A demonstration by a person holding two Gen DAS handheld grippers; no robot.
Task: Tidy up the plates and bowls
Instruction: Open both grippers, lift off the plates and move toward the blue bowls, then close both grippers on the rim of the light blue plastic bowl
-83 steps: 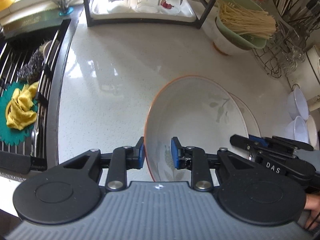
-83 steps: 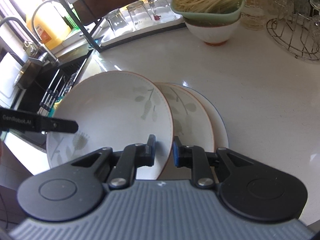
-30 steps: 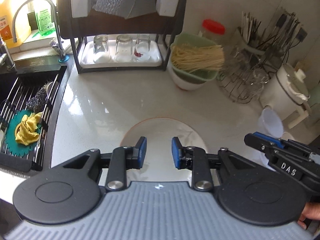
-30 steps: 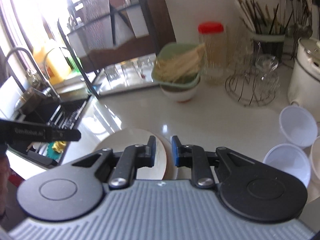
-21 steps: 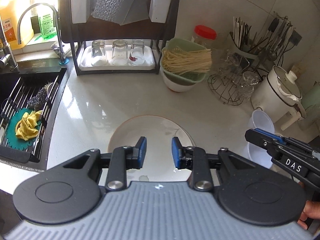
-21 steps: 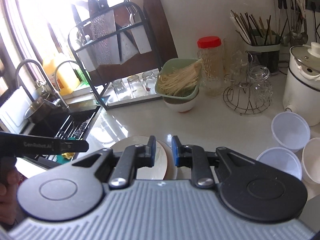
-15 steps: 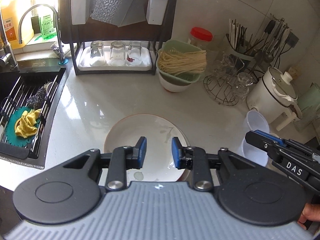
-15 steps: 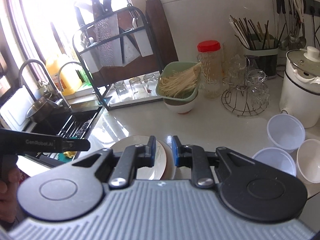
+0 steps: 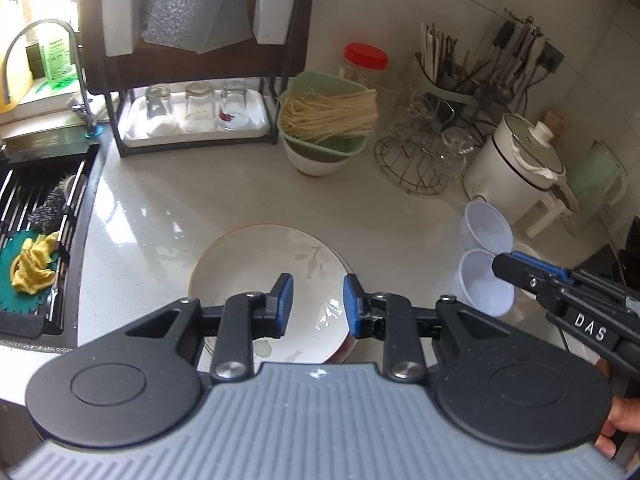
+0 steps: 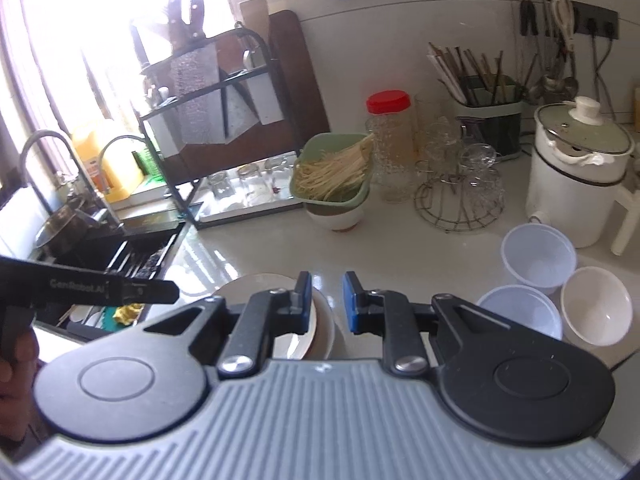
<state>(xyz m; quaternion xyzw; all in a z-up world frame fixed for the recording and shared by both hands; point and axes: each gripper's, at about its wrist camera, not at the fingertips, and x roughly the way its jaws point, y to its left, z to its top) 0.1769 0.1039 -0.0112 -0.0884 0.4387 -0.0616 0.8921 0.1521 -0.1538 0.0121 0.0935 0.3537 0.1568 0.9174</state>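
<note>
A stack of leaf-patterned plates [image 9: 256, 268] lies flat on the white speckled countertop [image 9: 168, 200], near its front edge and a little way in from the sink [image 9: 36, 216]. The top plate is cream with an orange-brown rim; the edges of the plates beneath show along its right side. Above the stack the left gripper [image 9: 316, 304] hangs with its blue-padded fingers [image 9: 285, 300] apart and nothing between them. The right gripper [image 10: 326, 302] is likewise spread and empty, raised over the stack's right edge [image 10: 320, 320].

To the right of the plates, two translucent plastic bowls [image 10: 538, 256] and a white ceramic bowl [image 10: 596, 306] stand close together on the counter, just in front of a white electric cooker [image 10: 576, 176]. Farther back a green colander of dry noodles [image 9: 328, 120] rests on a white bowl [image 9: 316, 162], beside a red-lidded glass jar [image 10: 390, 144] and a wire rack of upturned glasses [image 10: 460, 188]. A black rack [image 9: 192, 80] with three inverted glasses on its tray stands at the back left. In the sink, a yellow cloth [image 9: 34, 264] lies on a green mat.
</note>
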